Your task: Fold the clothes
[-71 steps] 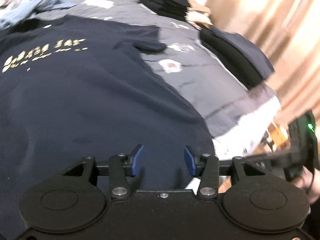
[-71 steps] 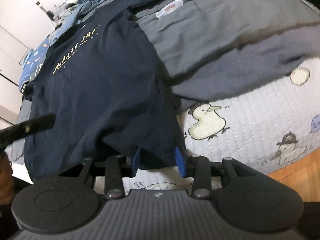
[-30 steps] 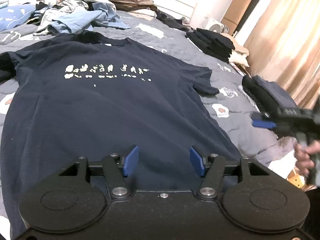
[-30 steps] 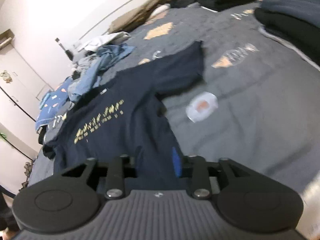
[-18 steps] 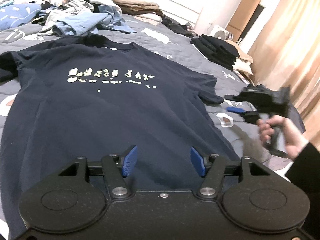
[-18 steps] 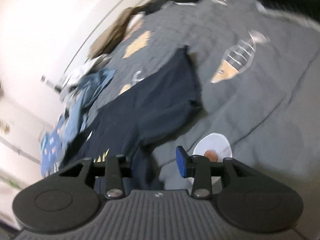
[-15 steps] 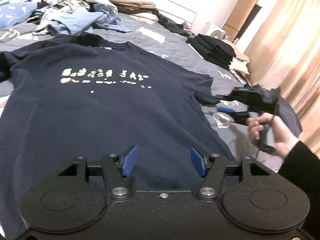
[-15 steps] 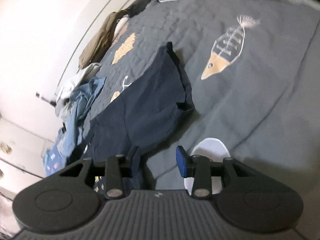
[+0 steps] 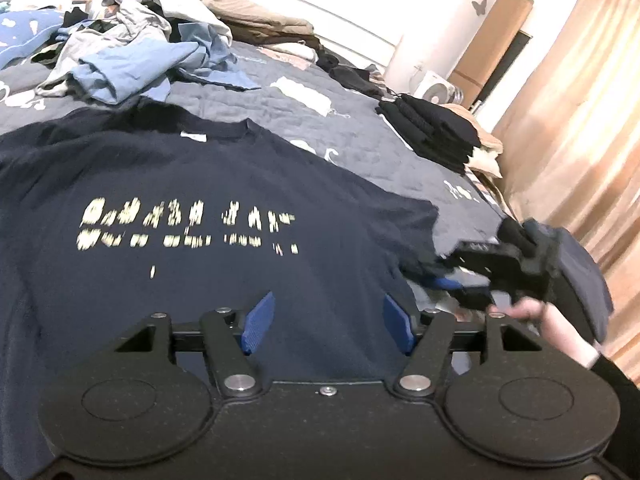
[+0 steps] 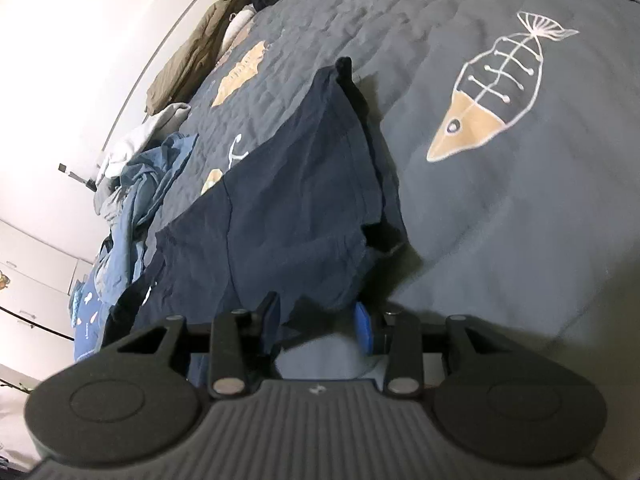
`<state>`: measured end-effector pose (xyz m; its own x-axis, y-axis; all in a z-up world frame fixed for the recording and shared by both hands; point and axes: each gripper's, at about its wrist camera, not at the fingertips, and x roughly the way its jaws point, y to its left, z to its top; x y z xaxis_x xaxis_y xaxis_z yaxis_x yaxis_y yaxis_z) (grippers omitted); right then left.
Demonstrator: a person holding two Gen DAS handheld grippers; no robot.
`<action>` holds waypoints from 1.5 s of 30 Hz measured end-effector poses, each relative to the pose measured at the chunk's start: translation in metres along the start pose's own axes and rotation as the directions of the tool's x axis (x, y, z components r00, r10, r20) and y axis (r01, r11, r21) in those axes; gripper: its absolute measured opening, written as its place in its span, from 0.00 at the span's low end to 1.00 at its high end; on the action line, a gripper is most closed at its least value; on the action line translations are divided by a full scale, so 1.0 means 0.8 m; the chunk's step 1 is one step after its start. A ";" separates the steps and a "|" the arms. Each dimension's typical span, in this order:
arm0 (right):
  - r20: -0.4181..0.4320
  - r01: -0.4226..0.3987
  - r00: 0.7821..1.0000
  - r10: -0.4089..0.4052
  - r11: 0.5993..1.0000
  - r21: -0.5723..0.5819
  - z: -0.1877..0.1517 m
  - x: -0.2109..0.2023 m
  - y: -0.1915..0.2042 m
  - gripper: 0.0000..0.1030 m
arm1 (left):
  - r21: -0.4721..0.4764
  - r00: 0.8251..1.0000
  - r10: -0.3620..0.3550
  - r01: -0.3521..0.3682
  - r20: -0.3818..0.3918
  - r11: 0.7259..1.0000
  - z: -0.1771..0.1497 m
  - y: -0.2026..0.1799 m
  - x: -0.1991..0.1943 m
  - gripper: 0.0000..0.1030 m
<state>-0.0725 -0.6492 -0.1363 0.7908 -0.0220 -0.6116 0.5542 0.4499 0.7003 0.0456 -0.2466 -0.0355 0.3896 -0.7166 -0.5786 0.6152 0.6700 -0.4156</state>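
Right wrist view: right gripper (image 10: 316, 318), fingers spread, low at the sleeve (image 10: 320, 184) of the navy T-shirt (image 9: 200, 216) lying flat on the bed (image 10: 500, 220). Left gripper (image 9: 327, 322) spread, hovering over the hem. Likely sleeve fold; next, pinch the sleeve edge.
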 end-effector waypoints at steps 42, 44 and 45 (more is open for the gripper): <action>-0.006 0.218 0.975 -0.223 0.960 -0.177 0.060 -0.003 0.023 0.16 | -0.016 1.000 0.003 -0.003 -0.002 1.000 0.000 0.035 -0.002 0.58; 0.029 0.220 0.975 -0.218 0.953 -0.208 0.069 -0.019 0.030 0.23 | -0.016 1.000 -0.009 0.009 -0.004 1.000 0.002 0.035 -0.002 0.58; 0.052 0.204 0.979 -0.197 0.956 -0.212 0.073 -0.027 0.031 0.30 | -0.017 1.000 -0.017 0.017 -0.005 1.000 0.003 0.035 -0.002 0.58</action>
<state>-0.0604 -0.6899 -0.0843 0.6784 -0.1571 -0.7177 0.6359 0.6149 0.4665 0.0635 -0.2275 -0.0448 0.3756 -0.7267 -0.5752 0.6099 0.6611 -0.4370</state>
